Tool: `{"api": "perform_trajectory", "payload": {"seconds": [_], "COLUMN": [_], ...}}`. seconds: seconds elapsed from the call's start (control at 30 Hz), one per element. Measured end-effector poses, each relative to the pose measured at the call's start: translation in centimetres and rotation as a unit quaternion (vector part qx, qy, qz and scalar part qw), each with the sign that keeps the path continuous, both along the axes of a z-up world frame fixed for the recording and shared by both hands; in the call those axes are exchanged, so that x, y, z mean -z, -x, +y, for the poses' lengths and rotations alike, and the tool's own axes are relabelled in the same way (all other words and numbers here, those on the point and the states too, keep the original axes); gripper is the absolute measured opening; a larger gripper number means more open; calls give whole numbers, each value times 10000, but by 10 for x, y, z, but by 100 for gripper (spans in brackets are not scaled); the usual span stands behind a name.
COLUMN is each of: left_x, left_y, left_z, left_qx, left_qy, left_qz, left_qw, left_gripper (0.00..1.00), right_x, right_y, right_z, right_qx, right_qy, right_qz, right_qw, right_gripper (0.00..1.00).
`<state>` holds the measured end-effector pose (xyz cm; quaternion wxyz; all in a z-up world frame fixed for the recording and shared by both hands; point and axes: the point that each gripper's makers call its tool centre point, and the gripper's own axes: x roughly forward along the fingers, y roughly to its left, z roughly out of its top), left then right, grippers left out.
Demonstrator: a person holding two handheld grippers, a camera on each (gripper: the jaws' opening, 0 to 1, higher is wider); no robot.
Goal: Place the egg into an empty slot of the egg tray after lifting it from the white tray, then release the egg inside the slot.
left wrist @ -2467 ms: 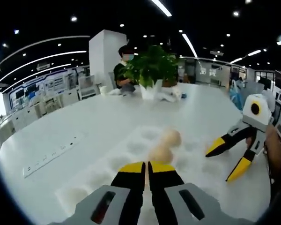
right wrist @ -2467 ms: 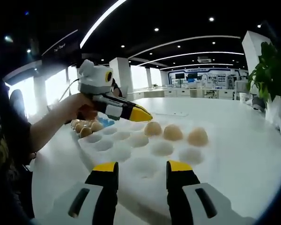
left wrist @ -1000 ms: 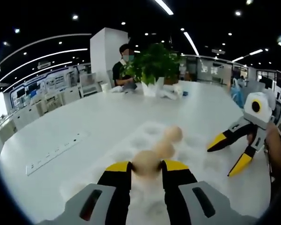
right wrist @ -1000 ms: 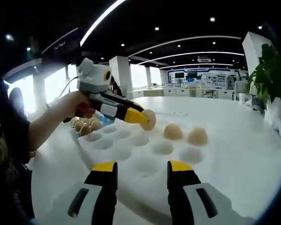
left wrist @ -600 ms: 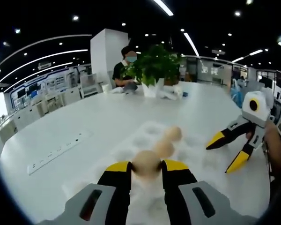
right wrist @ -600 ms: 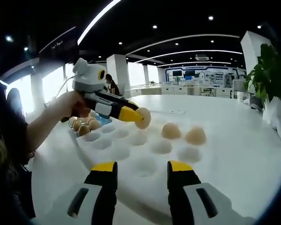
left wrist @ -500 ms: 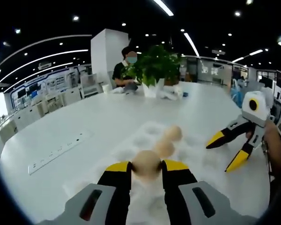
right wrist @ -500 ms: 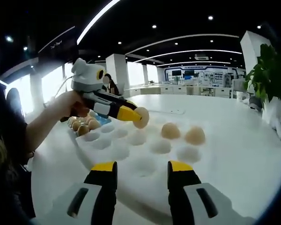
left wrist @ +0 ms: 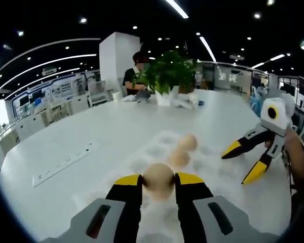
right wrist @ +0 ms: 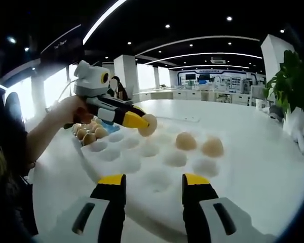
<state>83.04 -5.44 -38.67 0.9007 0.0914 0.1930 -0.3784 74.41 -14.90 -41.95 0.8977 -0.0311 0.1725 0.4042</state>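
One smooth tan egg (left wrist: 158, 180)

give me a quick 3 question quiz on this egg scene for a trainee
1. True or false: the left gripper is shut on an egg.
2. How many eggs sit in the slots of the white egg tray in the right gripper view? A) none B) two C) five
3. Fill in: the right gripper has its jaws ____, with nothing between them.

Key
1. True. The held egg is pinched at the left gripper's yellow tips, lifted above the tray.
2. B. One egg and a second sit side by side.
3. open
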Motion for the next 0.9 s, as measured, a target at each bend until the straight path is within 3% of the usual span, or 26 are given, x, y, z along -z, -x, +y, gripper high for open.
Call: {"api": "perform_trajectory", "payload": {"seconds": [0.9], "left_x": [-8], "left_y": [9], "left_z": [15], "left_qx": [-55], "left_qy": [102], "left_qz": [-79], "left_qw": [9999], "left_gripper": [25], "right_x": [-5], "right_y": [-1], "right_z": [11], "right_qx": [-62], "right_qy": [214], "right_qz": [-4], "right_qw": [9998], "right_gripper": [47]}}
